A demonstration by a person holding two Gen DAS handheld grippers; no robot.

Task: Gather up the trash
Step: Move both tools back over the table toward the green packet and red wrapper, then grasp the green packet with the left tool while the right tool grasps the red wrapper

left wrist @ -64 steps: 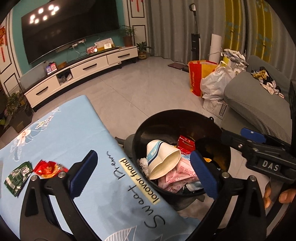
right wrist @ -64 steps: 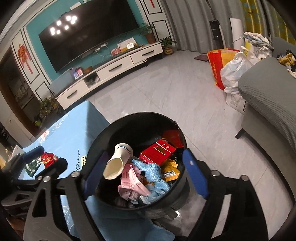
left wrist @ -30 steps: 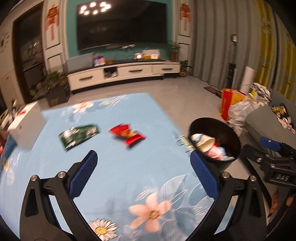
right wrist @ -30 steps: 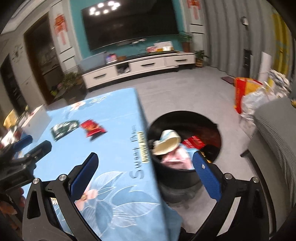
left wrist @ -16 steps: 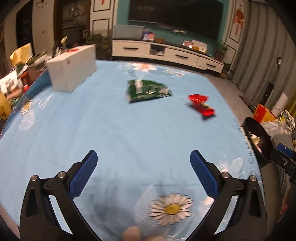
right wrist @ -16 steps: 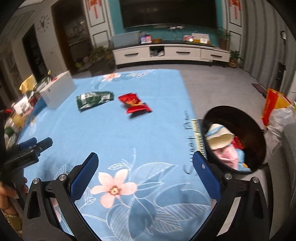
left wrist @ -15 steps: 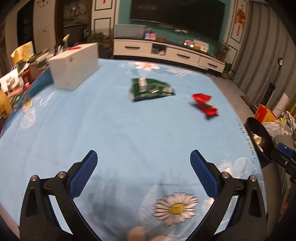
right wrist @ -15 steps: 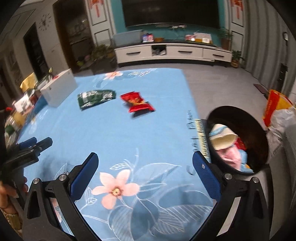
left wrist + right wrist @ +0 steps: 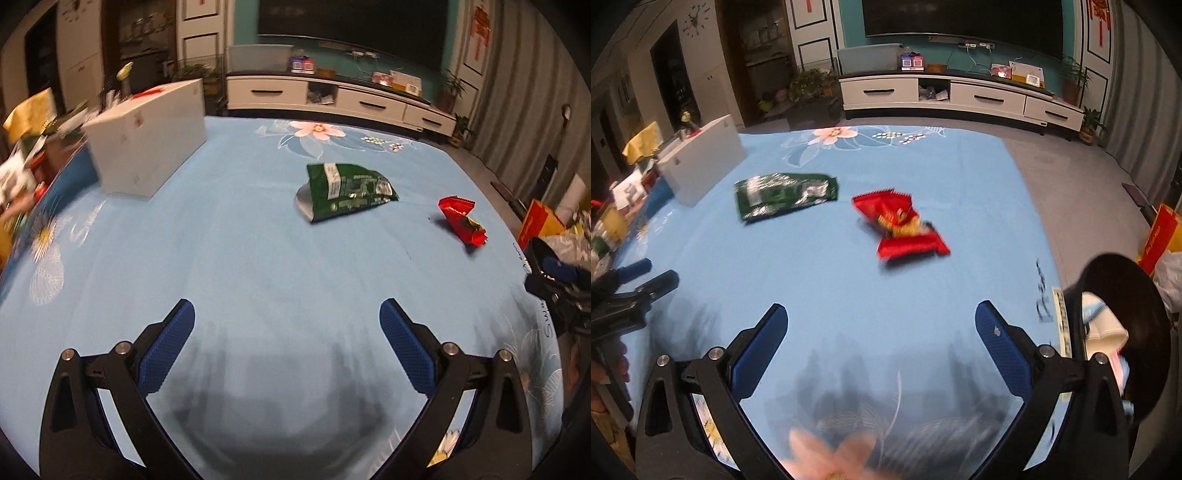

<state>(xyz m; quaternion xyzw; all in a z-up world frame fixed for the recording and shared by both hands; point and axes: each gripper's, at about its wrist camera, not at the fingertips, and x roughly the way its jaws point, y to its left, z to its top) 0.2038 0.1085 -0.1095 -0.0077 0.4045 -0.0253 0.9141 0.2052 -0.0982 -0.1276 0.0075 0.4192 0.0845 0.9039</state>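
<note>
nearest, both claws hang spread wide and empty over the blue flowered cloth of the bench (image 9: 258, 258): the left claw (image 9: 286, 345) in its own view, the right claw (image 9: 881, 345) in its own. ahead of the right claw, and a little right of its midline, lies the red wrapper (image 9: 899, 227), crumpled, pinched at the waist like a bow, its long axis running from far-left to near-right. to the left claw that same red wrapper (image 9: 461, 219) sits far off to the right, so the right claw looks the nearer and better placed for it. farther on lies the green packet (image 9: 345, 190), flat, long axis roughly across the view, almost straight ahead of the left claw and well apart from the red one. by the bench's right edge stands the black bin (image 9: 1123, 295), holding a white paper cup (image 9: 1102, 330) and something pink. farthest back a white box (image 9: 147, 138) rests on the cloth.
</note>
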